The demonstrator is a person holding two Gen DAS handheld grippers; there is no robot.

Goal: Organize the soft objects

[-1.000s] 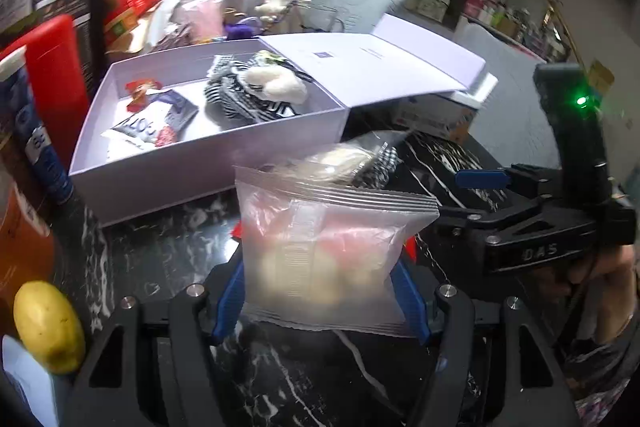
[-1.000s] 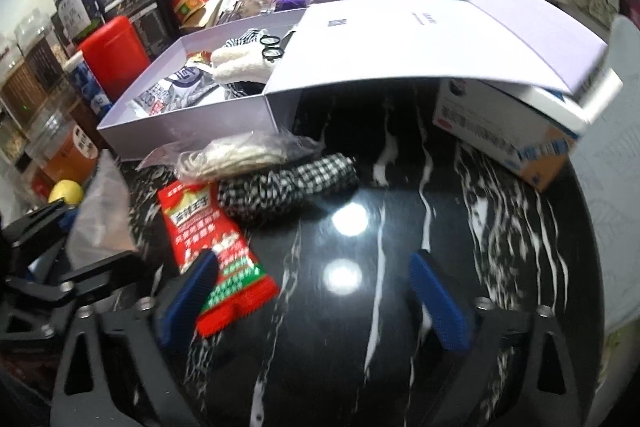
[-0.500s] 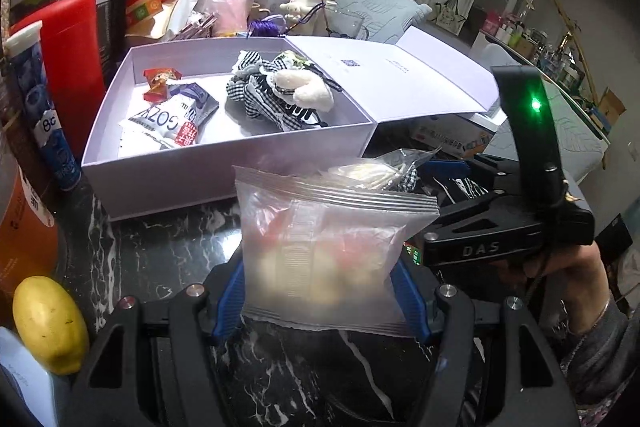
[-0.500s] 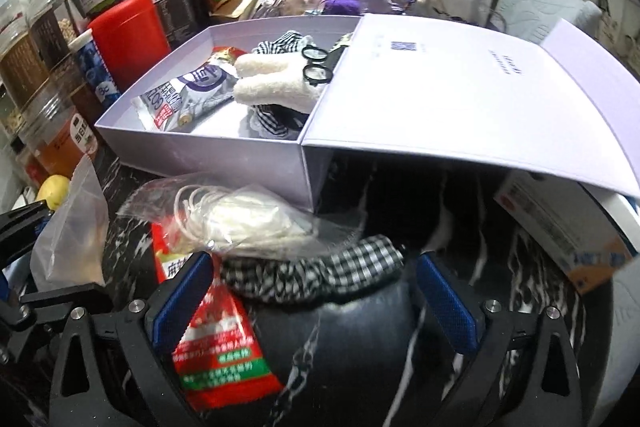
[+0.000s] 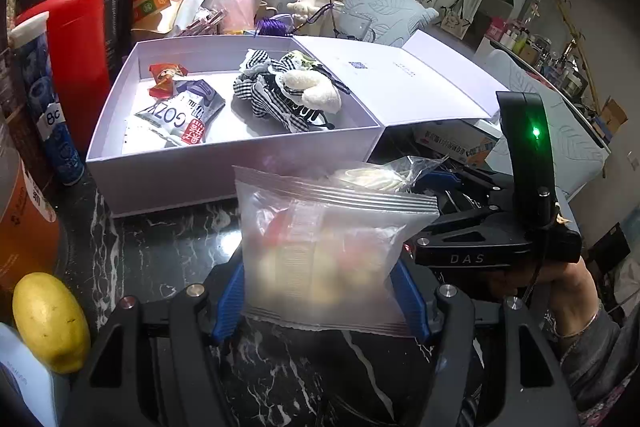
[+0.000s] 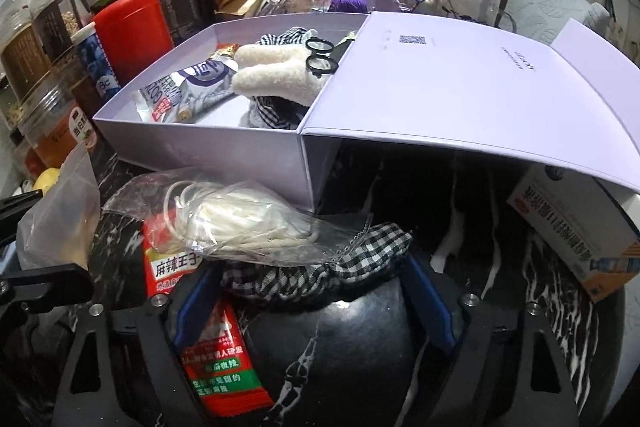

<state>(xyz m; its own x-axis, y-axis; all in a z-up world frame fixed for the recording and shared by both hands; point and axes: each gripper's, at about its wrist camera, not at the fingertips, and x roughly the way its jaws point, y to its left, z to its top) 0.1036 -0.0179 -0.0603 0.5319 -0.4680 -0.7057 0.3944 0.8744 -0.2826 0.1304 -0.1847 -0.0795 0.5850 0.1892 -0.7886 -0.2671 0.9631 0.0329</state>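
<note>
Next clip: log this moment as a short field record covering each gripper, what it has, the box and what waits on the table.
left gripper: shut on zip bag, held upright before the box
right gripper: jaws just closing, around checkered cloth; pads not clearly pressing
lavender box: open, lid folded aside; holds snack packets and checkered plush
still on table: clear bag of white cord, red snack packet

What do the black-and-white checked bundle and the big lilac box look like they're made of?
Black-and-white checked bundle: soft woven fabric, seemingly, given its crumpled folds and gingham weave. Big lilac box: likely matte card, with flat stiff walls, crisp edges and no gloss.
</note>
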